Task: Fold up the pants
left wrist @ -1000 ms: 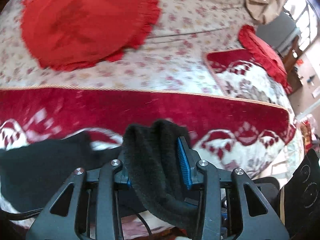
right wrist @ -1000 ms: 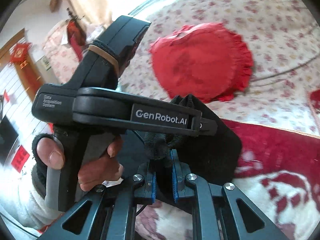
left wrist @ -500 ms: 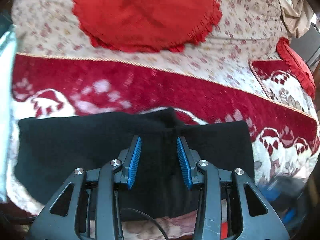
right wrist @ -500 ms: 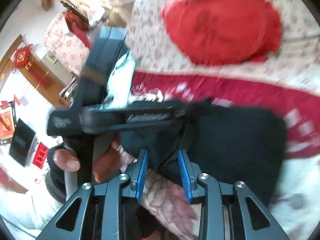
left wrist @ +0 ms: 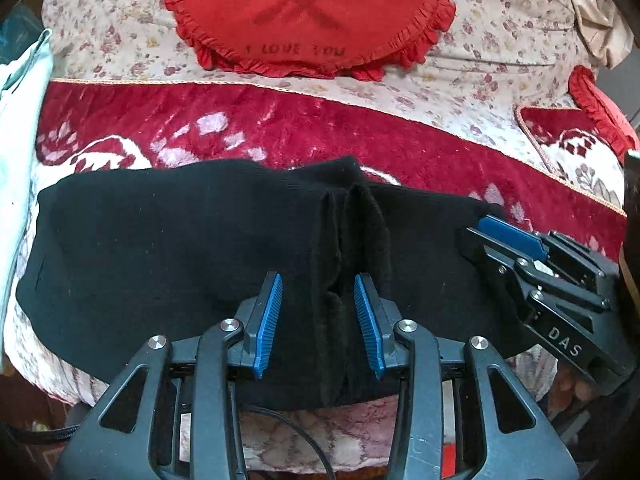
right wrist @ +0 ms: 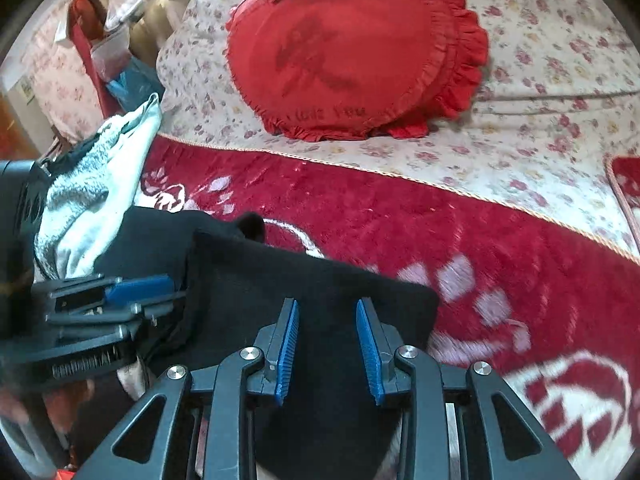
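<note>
Since a second ago we have let go of the black knitted pants [left wrist: 192, 248]: both grippers, which then pinched bunched cloth held up off the bed, are now down over the garment, lying spread flat on the red-and-white velvet blanket [left wrist: 360, 140]. Our left gripper [left wrist: 318, 320] has its blue pads apart and still opening, a raised fold of the pants between them but unpressed. Our right gripper [right wrist: 326, 344] also stands open above the cloth's right end. Beside the pants on the left lies a pale towel [right wrist: 100, 184]. Farther back, on the floral bedspread [left wrist: 500, 60], rests a red heart-shaped frilled cushion [left wrist: 308, 12].
</note>
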Motion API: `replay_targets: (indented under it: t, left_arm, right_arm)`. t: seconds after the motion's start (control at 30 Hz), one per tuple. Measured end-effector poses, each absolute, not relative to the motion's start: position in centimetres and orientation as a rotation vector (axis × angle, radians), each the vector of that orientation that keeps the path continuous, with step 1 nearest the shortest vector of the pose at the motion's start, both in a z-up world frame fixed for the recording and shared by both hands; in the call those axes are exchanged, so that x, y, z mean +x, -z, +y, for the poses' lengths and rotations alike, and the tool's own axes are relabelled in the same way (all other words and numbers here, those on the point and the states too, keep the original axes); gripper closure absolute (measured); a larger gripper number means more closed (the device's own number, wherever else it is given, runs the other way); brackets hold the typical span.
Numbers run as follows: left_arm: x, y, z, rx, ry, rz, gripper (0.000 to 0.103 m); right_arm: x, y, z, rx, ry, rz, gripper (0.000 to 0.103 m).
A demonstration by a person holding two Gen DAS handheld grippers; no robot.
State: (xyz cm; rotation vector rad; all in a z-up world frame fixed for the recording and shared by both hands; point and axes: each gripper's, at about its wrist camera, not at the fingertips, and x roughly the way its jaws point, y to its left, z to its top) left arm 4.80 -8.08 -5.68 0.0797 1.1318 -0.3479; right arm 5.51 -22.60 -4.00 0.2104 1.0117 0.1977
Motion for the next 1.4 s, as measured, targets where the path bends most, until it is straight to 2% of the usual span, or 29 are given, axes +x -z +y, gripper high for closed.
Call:
replay_targets:
  t: [0.33,0.6,0.97,1.4]
  left_arm:
    - [4.1,5.8,-7.8,0.049,0.331,1.117,0.065]
    - [3.4,5.8,-7.7,0.05,0.318,1.098,0.065]
    - [2.9,4.5,-5.5,0.036,0.276,1.074,0.065]
    - [3.0,4.2,-2.3,-0.017,0.223,1.075,0.065]
  right_arm:
    - [1.8,0.9,-21.6,0.144,-0.238,0.984,0.073]
    - [-0.2,4.0,-19.8,0.081,-0.241,1.03,0.073]
    - [2.3,0.7,-18.8,0.085,-0.266,1.0,0.073]
    - [5.5,3.8,-14.9,0.039,-0.31,1.074,0.072]
